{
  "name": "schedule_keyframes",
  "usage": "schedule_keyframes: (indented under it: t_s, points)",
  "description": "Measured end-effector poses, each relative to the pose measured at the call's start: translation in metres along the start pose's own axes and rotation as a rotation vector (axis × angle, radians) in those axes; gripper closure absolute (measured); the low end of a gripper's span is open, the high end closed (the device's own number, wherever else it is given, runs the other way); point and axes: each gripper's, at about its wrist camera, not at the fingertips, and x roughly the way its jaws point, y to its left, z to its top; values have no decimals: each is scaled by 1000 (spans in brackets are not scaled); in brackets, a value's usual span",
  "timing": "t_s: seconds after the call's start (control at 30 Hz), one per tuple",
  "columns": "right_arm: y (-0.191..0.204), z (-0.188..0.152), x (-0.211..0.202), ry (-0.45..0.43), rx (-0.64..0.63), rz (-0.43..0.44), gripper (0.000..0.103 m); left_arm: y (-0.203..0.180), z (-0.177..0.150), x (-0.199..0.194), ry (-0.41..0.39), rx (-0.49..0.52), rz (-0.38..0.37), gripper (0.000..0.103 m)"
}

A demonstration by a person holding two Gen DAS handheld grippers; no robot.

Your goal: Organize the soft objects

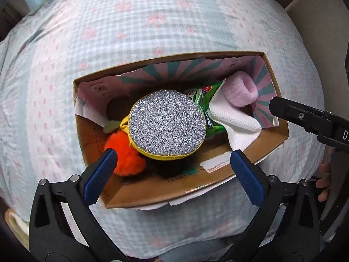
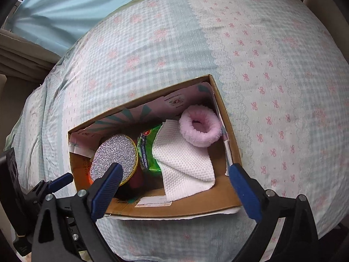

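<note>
An open cardboard box point(image 1: 152, 193) point(image 2: 187, 209) sits on the bed. In it lie a round silver glitter pouch point(image 1: 166, 122) point(image 2: 114, 155) with a yellow rim, an orange fluffy pompom point(image 1: 124, 150), a green packet point(image 1: 201, 97) point(image 2: 149, 150), a white textured cloth point(image 1: 235, 120) point(image 2: 185, 166) and a pink fluffy ring point(image 1: 242, 88) point(image 2: 200, 128). My left gripper point(image 1: 172, 156) hangs open above the box's left half, over the pouch, holding nothing. My right gripper point(image 2: 175, 168) is open above the right half, over the white cloth, with nothing between its fingers.
The bed sheet point(image 1: 130, 21) point(image 2: 261, 65) is pale blue check with pink bows and spreads all around the box. A light blue curtain point(image 2: 65, 4) hangs beyond the bed. A person's fingers point(image 1: 325, 181) show at the right edge.
</note>
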Motion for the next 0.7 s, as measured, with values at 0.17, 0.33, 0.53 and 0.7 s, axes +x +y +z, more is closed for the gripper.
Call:
schedule_keyframes:
  t_s: [0.17,0.33,0.53,0.7]
  points:
    - [-1,-8,-14,-36,-8,9,6,-5,-7,-9,-15,12,18,0]
    - [2,-18,-34,-80,-30,24,6,-12,-16,-25,-52,14,30,0]
    - [10,-33,-79,-149,-122,21,6,-24,-35,-51,-111,-5,50,0]
    - [12,-41,-158,-284,-190,2,6,-36,-49,-105,-228,-63,44,0]
